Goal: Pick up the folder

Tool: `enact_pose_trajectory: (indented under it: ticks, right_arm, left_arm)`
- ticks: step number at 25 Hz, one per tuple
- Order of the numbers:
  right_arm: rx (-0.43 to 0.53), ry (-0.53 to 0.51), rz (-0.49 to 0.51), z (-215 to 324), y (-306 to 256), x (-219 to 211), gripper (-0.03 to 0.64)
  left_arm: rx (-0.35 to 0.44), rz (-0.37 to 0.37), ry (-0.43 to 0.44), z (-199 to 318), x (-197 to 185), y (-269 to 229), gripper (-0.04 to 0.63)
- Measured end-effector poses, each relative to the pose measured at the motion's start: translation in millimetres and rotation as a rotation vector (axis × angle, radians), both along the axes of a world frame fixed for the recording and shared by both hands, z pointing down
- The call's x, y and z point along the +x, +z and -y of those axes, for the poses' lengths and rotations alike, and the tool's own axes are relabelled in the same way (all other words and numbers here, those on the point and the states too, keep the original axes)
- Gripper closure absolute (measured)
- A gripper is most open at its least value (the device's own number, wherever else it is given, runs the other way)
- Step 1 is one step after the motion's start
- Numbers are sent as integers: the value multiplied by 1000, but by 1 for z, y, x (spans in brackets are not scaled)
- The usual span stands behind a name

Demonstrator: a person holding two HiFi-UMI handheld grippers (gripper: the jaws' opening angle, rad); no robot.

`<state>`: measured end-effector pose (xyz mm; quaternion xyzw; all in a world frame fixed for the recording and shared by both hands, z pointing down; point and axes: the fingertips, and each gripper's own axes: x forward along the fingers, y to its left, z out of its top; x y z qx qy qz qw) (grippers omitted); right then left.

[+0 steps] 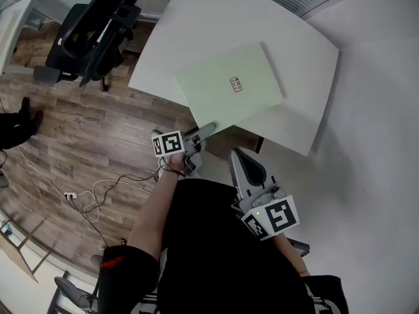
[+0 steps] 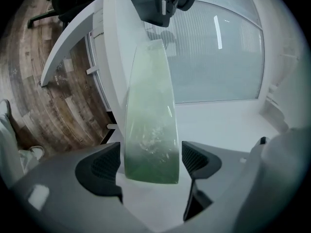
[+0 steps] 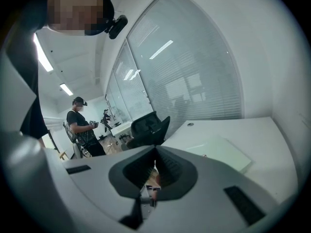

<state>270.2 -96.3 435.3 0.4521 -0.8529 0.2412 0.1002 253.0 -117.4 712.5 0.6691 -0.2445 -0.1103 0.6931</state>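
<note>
Pale green, flat plastic folder (image 1: 229,87) lay on the curved white desk (image 1: 196,31), with a small label (image 1: 236,84) near its middle and its near corner jutting just past the desk's front edge. At the far left of the head view a black swivel office chair (image 1: 91,25) stood on the brown wood-plank floor (image 1: 78,129), and a thin white cable (image 1: 98,195) trailed across the boards lower down.

Next to the right, the left gripper (image 1: 204,133) pointed at the folder's near corner. In the left gripper view its jaws stood spread wide, the folder's (image 2: 150,125) edge lying between the two dark ribbed pads (image 2: 104,166) with a gap on either side, so nothing was gripped.

Further right, the right gripper (image 1: 240,157) hung close to the person's body, short of the desk. In the right gripper view its jaws (image 3: 155,171) were pressed together with nothing in them; the folder (image 3: 218,152) lay on the desk beyond, and another person (image 3: 82,125) stood in the background at the left.
</note>
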Motion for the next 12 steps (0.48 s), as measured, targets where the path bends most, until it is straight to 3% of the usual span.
enact_pose_trajectory:
  ticks: [7, 12]
  right_arm:
    - [-26, 7, -3, -3, 6, -1, 618]
    - [-25, 13, -3, -6, 6, 1, 617]
  left_arm:
    - [0, -1, 15, 8, 6, 1, 222]
    - [-29, -47, 18, 8, 8, 1, 229]
